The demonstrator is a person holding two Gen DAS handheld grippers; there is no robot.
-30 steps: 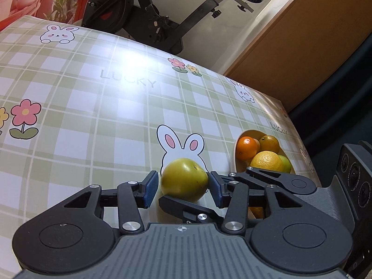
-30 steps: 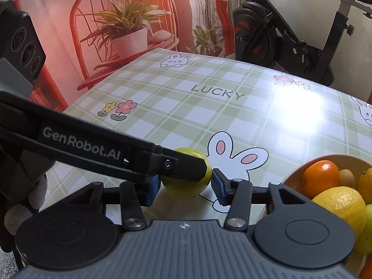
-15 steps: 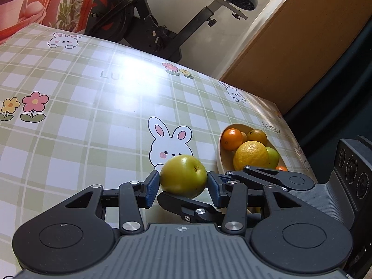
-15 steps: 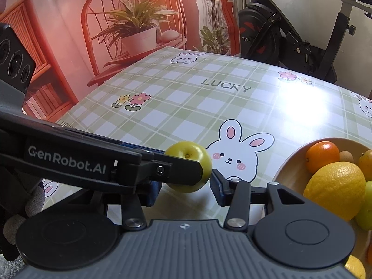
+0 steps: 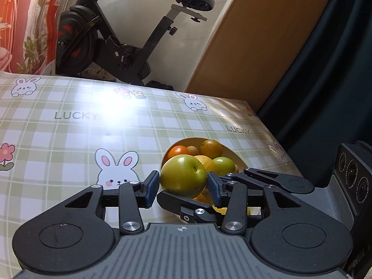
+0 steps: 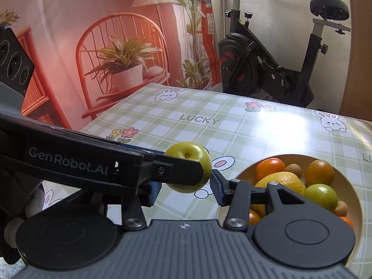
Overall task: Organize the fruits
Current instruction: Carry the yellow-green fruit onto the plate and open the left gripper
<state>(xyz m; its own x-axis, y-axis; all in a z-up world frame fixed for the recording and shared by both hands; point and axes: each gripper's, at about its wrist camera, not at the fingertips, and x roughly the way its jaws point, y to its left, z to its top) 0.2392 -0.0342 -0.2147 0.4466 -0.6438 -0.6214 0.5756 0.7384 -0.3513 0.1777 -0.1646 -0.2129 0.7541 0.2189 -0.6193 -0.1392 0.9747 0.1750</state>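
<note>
Two hand-held claws close on one green apple [image 5: 183, 174] above a worktop [image 6: 255, 134] covered in a green check cloth printed with rabbits, flowers and the word "LUCKY".

In the left wrist view, the left claw [image 5: 183, 186] has the apple between its blue pads, which sit tight at its 9 and 3 o'clock sides. One black finger of the other tool passes under the fruit at 6 o'clock.

In the right wrist view, the right claw [image 6: 186, 188] brackets the same apple. The pad at 3 o'clock presses the skin, while the pad at 9 o'clock is largely hidden behind a left-claw finger that crosses the front of the fruit. Both claws appear clamped on it, narrowly parted by the fruit's width. The apple hangs stem dimple upward and seems clear of the cloth, over a rabbit print.

A cream bowl [image 6: 353, 186] stands on the worktop at 3 o'clock from the apple in the right view, close by but not touching it. It holds oranges [image 6: 269, 168], a lemon [image 6: 281, 181], a second green apple [image 6: 320, 194] and a few small brown fruits.

A grey-gloved hand [image 6: 14, 227] shows at the 8 o'clock edge of that view. An exercise bike [image 6: 267, 69] stands past the far edge of the worktop at 1 o'clock, and a backdrop [image 6: 116, 58] printed with a chair and potted plant hangs at 11 o'clock.
</note>
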